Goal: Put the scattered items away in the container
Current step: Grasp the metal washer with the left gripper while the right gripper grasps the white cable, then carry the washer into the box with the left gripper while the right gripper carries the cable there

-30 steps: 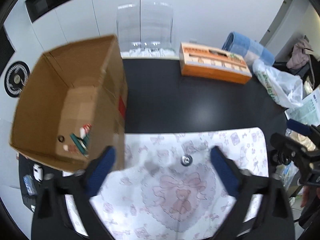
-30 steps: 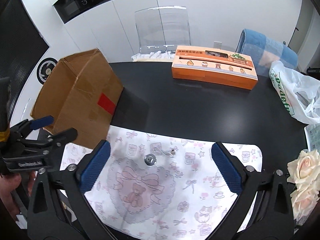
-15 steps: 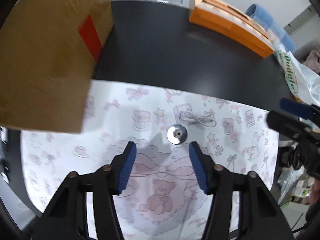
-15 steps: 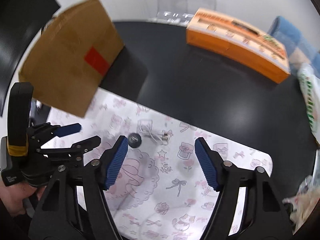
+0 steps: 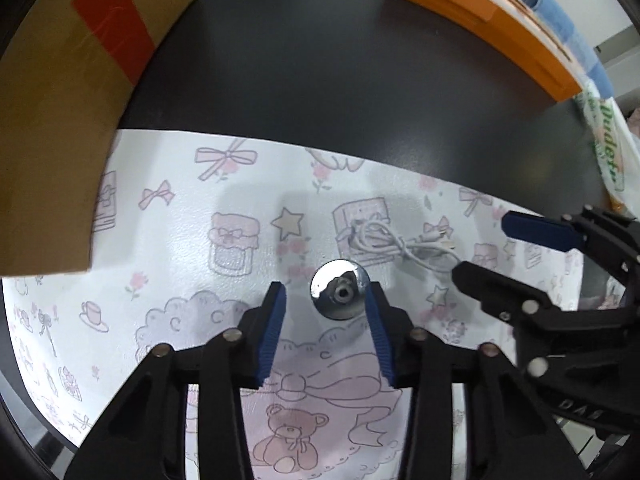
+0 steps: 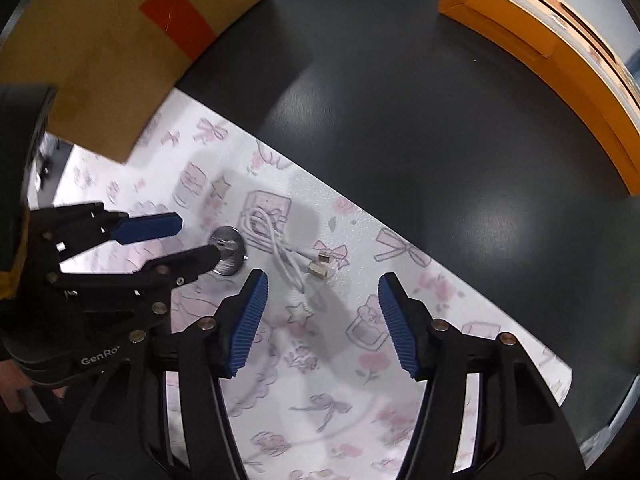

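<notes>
While the left gripper [image 5: 324,304] straddles a shiny round metal disc [image 5: 340,294], jaws apart.
Next, I'd judge: close, lift; right gripper [image 6: 320,312] gapes before the white coiled cable [image 6: 280,248].

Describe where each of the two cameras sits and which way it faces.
Left wrist: rides the left gripper, looking down at the shiny metal disc on the patterned mat; the right gripper enters from the right.
Right wrist: rides the right gripper, looking down at the white cable; the left gripper shows at left.
Shared: disc, cable, mat, cardboard box, orange box.
</notes>
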Tool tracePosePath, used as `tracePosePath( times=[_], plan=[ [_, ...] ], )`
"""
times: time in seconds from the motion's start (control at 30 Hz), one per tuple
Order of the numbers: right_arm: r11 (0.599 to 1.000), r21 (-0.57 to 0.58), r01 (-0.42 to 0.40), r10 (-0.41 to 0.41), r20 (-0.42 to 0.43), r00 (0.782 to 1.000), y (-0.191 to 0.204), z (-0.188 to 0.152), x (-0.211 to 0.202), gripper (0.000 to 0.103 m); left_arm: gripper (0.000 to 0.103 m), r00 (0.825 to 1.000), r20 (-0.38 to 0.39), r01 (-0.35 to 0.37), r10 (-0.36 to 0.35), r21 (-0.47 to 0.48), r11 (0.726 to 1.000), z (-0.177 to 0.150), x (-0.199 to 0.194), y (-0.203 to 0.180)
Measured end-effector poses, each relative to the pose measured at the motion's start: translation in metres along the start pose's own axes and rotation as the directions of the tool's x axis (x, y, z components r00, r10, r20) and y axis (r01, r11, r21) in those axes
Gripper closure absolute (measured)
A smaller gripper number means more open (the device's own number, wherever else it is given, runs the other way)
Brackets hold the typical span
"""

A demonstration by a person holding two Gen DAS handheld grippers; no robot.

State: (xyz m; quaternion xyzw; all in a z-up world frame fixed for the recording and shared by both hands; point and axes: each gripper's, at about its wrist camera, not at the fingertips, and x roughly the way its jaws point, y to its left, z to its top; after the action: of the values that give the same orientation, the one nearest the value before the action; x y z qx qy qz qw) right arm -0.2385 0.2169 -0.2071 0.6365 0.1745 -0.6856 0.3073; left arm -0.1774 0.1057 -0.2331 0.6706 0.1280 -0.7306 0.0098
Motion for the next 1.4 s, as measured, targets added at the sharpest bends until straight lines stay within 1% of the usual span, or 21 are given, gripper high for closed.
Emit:
tracePosePath(
  times=[0.03,0.1,0.2,0.33,0.4,0.43,0.47,0.5,0.53,0.6,0.63,0.7,0.83,1.13,1.23,1.33,1.4],
  plan=[
    [1.0,-0.009,-0.003,0.003,0.0,1.0,0.001,0.001,0.002,0.047,0.069,1.0,-0.006,-0.003,0.003,0.006,1.0,0.0,0.002,-0.002],
    [0.999,-0.042,0.004,-0.004,0.004,1.0,0.003,0.002,0.003,0.05,0.071,1.0,-0.017,-0.008,0.008,0.01,1.0,-0.002,0.005,-0.004],
    [0.997,-0.076,0.008,-0.007,0.01,1.0,0.006,0.004,0.004,0.053,0.074,1.0,-0.019,-0.01,0.011,0.011,1.0,-0.005,0.005,-0.004],
    [0.997,-0.08,-0.005,0.005,-0.004,1.0,0.008,0.007,0.011,0.058,0.075,1.0,-0.027,0.003,-0.003,0.005,1.0,-0.009,0.007,-0.001],
    [0.997,-0.072,-0.012,0.011,-0.016,1.0,0.009,0.007,0.016,0.065,0.077,0.999,-0.034,0.009,-0.009,0.002,1.0,-0.011,0.009,0.001],
    [0.997,-0.072,-0.015,0.013,-0.024,1.0,0.01,0.006,0.02,0.067,0.08,0.999,-0.033,0.014,-0.014,0.001,1.0,-0.012,0.009,0.001],
    [0.997,-0.074,-0.014,0.012,-0.033,0.999,0.012,0.005,0.023,0.072,0.08,0.999,-0.033,0.02,-0.02,-0.001,1.0,-0.012,0.009,0.001],
    [0.997,-0.075,-0.013,0.01,-0.042,0.999,0.013,0.004,0.027,0.074,0.081,0.999,-0.033,0.026,-0.026,-0.003,1.0,-0.013,0.008,0.002],
    [0.997,-0.078,-0.008,0.005,-0.044,0.999,0.015,0.002,0.028,0.074,0.081,0.999,-0.032,0.031,-0.031,-0.004,1.0,-0.014,0.008,0.002],
    [0.997,-0.082,0.001,-0.004,-0.039,0.999,0.017,0.0,0.029,0.083,0.082,0.999,-0.033,0.042,-0.042,-0.005,0.999,-0.015,0.007,0.002],
    [0.997,-0.082,0.0,-0.003,-0.037,0.999,0.018,-0.001,0.029,0.087,0.084,0.998,-0.032,0.049,-0.049,-0.007,0.999,-0.016,0.006,0.002],
    [0.997,-0.07,-0.013,0.011,-0.037,0.999,0.017,-0.002,0.029,0.091,0.088,0.998,-0.033,0.058,-0.059,-0.004,0.998,-0.018,0.005,0.001],
    [0.998,-0.035,-0.048,0.047,-0.028,0.998,0.012,-0.003,0.025,0.093,0.093,0.997,-0.027,0.071,-0.071,0.001,0.997,-0.019,0.0,-0.003],
    [0.99,0.086,-0.116,0.114,0.029,0.993,-0.014,-0.005,0.005,0.095,0.097,0.994,-0.003,0.106,-0.106,0.005,0.994,-0.02,-0.017,-0.003],
    [0.984,0.117,-0.134,0.129,0.05,0.99,-0.022,-0.006,-0.002,0.095,0.099,0.994,0.002,0.113,-0.113,0.013,0.994,-0.005,-0.015,0.007],
    [0.983,0.129,-0.133,0.125,0.063,0.99,-0.03,-0.005,-0.007,0.095,0.1,0.993,0.002,0.117,-0.117,0.017,0.993,-0.002,-0.017,0.012],
    [0.982,0.137,-0.127,0.119,0.065,0.991,-0.033,-0.006,-0.007,0.095,0.1,0.994,0.005,0.113,-0.113,0.024,0.993,0.002,-0.009,0.0]
  ],
)
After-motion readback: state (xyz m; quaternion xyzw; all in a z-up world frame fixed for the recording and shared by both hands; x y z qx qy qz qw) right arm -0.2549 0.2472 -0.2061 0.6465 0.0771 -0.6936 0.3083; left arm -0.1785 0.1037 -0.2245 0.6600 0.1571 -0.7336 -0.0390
